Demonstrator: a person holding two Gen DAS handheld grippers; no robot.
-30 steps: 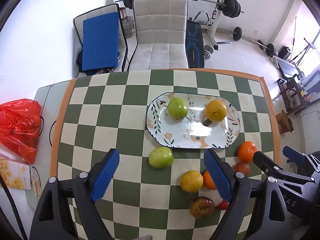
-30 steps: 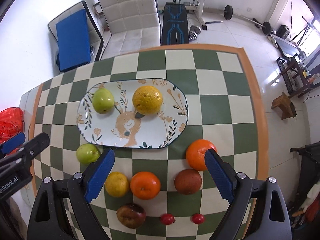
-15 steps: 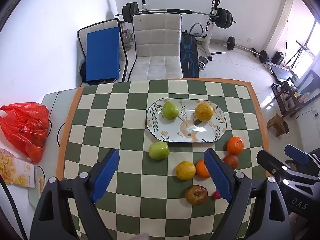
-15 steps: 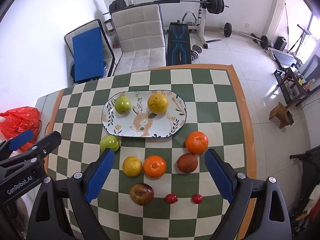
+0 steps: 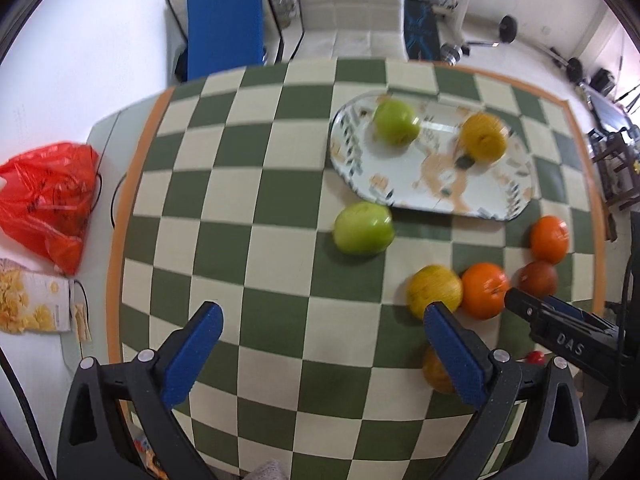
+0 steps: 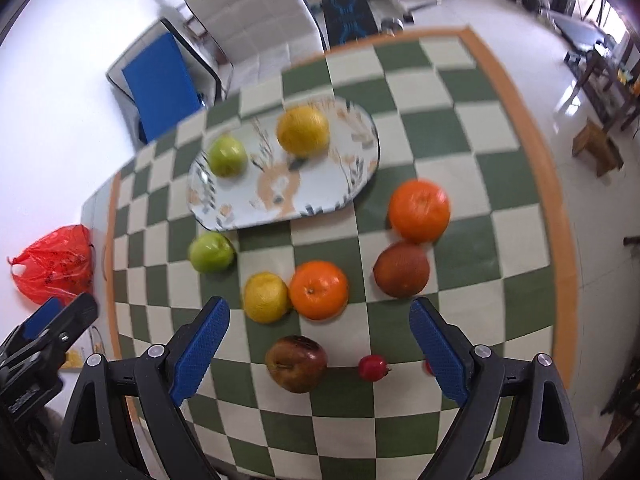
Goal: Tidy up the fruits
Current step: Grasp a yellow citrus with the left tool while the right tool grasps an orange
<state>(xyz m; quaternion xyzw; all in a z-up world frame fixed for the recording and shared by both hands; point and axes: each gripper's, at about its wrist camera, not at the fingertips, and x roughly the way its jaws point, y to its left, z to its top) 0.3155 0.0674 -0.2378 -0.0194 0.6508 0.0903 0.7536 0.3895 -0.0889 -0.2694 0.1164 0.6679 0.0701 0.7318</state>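
Observation:
A patterned oval plate holds a green apple and a yellow citrus. On the checked cloth in front of it lie a green apple, a yellow citrus, two oranges, a brown fruit, a bruised apple and cherry tomatoes. My right gripper hovers over the orange and bruised apple, jaws closing a little, pads touching nothing. My left gripper hangs over bare cloth left of the fruit, jaws opening, empty.
A red plastic bag and a snack box lie left of the cloth on the table. Behind the table stand a white chair, a blue pad and weight equipment. The cloth's orange border marks the right edge.
Both grippers have dropped closer to the table since half a second ago, so the fruit looks larger. The left jaws stand wider. No fruit has moved.

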